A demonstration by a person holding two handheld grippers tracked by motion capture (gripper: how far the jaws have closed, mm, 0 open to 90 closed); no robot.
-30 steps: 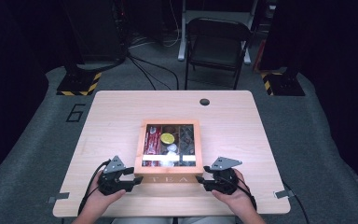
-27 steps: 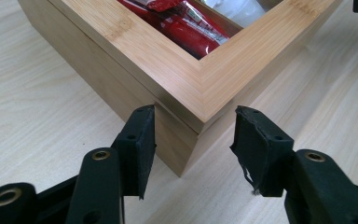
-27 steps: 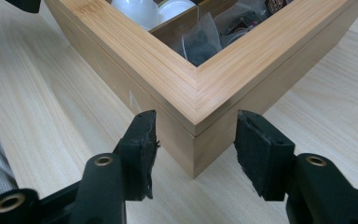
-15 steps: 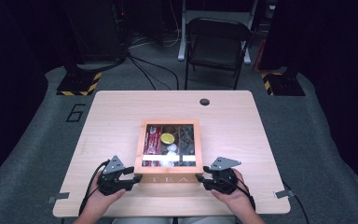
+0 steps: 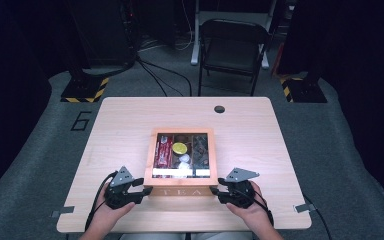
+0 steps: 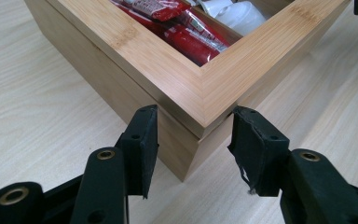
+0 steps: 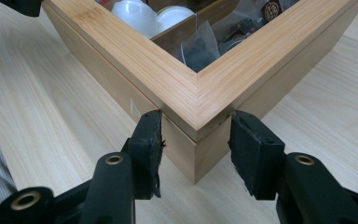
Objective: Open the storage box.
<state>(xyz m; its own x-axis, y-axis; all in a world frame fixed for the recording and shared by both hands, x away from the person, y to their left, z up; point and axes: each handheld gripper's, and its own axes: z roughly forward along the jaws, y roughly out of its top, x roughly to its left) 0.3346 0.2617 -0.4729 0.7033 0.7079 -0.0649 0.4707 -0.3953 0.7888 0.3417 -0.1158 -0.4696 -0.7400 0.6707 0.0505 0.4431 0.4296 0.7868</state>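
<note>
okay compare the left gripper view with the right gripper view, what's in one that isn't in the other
Left gripper view: red packets lie in the compartment behind the corner that the left gripper straddles.

Right gripper view: dark tea bags fill the compartment behind the right gripper's corner, and a wooden divider stands beside them.

Both: the wooden tea box, one near corner between open black jaws, white capsules inside, and the light wood table.
</note>
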